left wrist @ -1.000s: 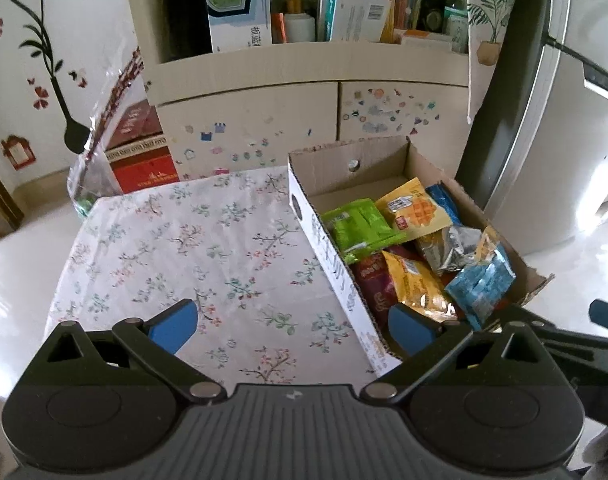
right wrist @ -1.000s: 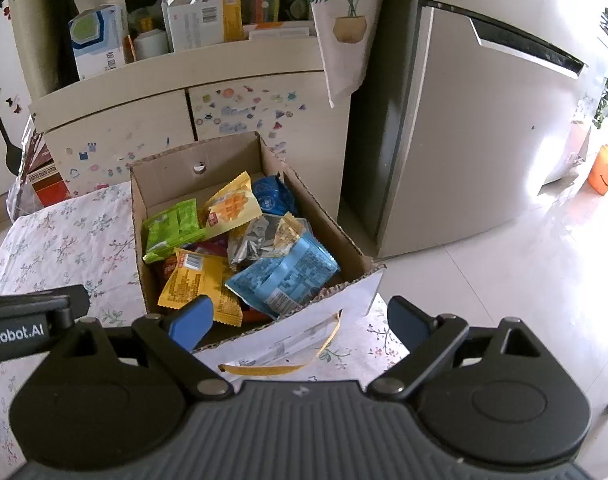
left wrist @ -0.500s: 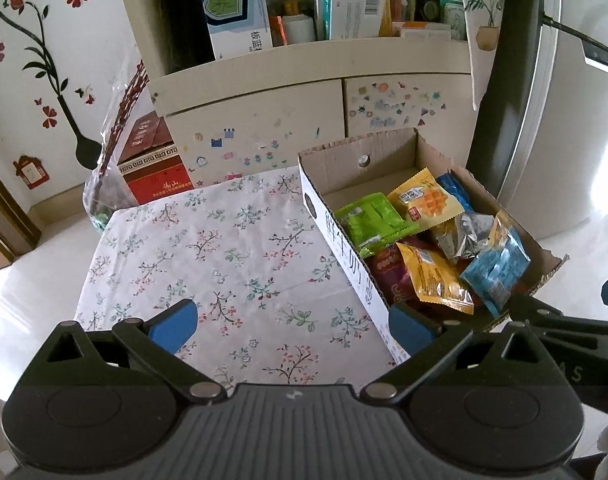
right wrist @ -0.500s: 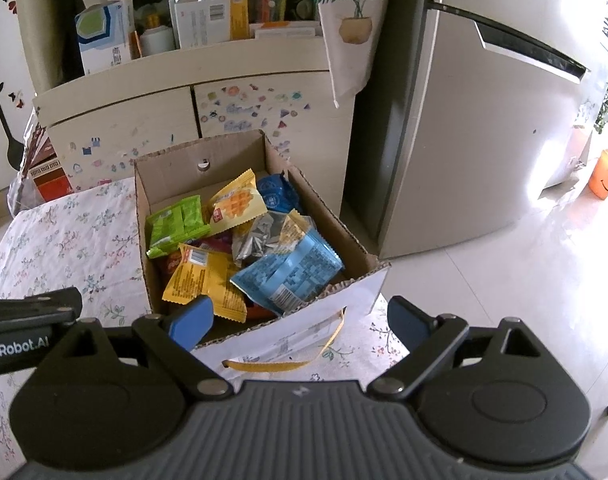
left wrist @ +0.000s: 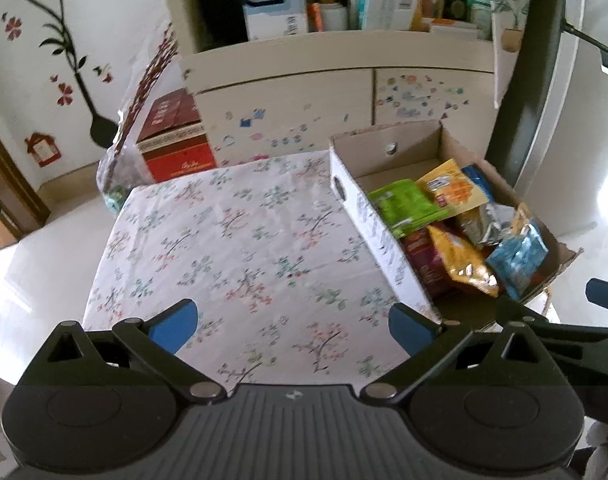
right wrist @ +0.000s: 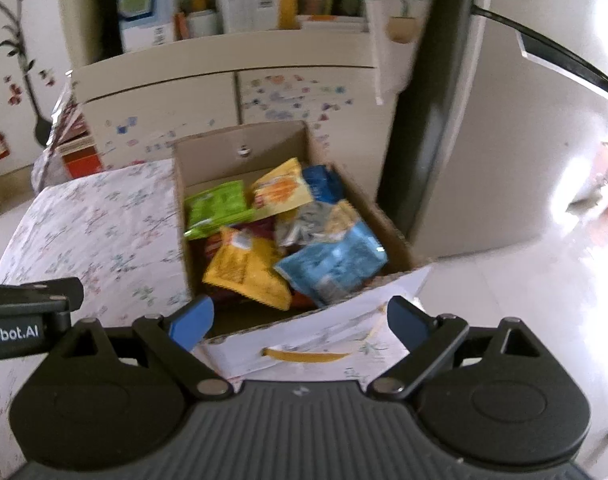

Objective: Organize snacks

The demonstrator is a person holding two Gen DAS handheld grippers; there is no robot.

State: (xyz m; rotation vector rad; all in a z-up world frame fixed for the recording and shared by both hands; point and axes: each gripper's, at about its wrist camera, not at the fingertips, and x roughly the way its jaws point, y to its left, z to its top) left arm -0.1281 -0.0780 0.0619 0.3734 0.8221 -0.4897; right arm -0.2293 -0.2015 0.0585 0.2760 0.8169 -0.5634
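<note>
Both grippers stand with jaws apart, holding nothing. The left gripper [left wrist: 292, 322] hangs over the bare flowered cloth of the bench [left wrist: 232, 248]. The right gripper [right wrist: 298, 320] sits just short of the cardboard box [right wrist: 240, 142]. All snack packets [right wrist: 244, 272] lie heaped inside the box, ahead of the right gripper. This fits either packets gathered in or packets awaiting sorting out.

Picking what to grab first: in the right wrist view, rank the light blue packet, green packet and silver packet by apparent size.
1. Light blue packet, though it lies nearest the camera.
2. Green packet.
3. Silver packet, partly covered, so its true size is unsure.
</note>
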